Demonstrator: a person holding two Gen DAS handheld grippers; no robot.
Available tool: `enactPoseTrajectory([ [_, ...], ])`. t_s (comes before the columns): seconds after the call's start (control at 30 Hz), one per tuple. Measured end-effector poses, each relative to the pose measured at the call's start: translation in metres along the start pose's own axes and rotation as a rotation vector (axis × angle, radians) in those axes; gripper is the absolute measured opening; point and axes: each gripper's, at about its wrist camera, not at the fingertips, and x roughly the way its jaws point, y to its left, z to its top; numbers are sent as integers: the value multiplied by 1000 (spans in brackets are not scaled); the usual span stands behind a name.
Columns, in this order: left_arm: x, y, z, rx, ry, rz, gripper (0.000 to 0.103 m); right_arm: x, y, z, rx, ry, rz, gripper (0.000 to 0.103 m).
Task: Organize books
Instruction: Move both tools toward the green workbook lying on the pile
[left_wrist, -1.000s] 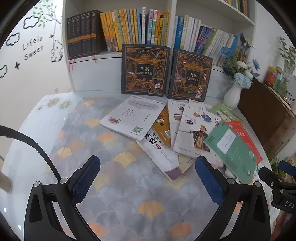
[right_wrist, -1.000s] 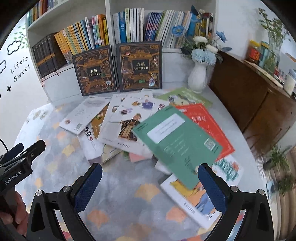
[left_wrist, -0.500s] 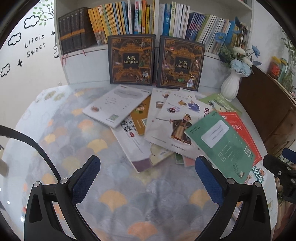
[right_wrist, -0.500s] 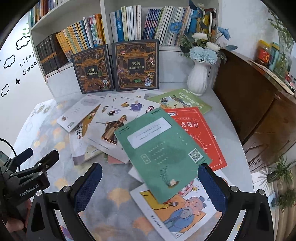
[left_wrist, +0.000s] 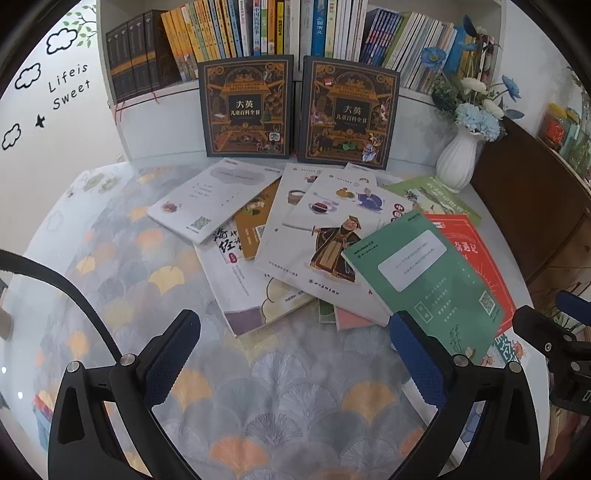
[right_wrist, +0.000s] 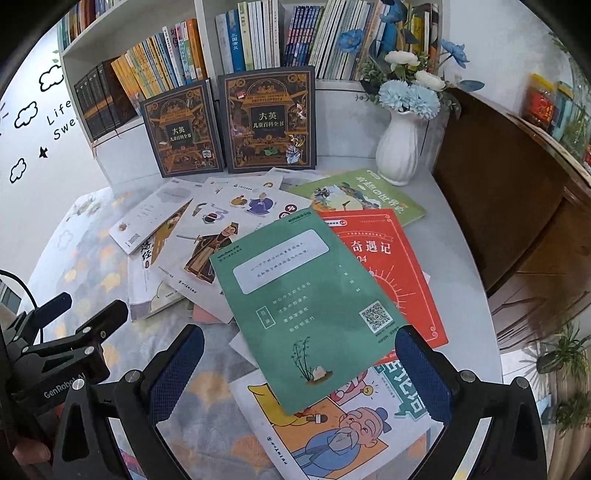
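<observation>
Desk (left_wrist: 122, 258): bare patterned room on its left and near side. Two dark encyclopedias (left_wrist: 245, 107) upright at back. Green book (right_wrist: 306, 295) tops the loose pile. Left gripper (left_wrist: 295, 362) & right gripper (right_wrist: 299, 373) fingers spread wide, empty.

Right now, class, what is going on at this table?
A person holds a gripper in each hand above a table strewn with overlapping books. Both the left gripper and the right gripper are open and hold nothing. The right one hangs over the green book that lies on top of the pile; the left one is over bare tablecloth beside the pile. Two dark encyclopedias stand against the bookshelf. No sorting is visible yet.
</observation>
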Motion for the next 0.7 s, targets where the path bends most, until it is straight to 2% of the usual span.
enactPoseTrajectory([
  [0.37, 11, -10, 2, -3, 21, 7, 102, 15, -21, 6, 24, 20, 9, 103],
  [0.7, 22, -17, 4, 6, 59, -12, 102, 23, -24, 8, 29, 39, 4, 103],
])
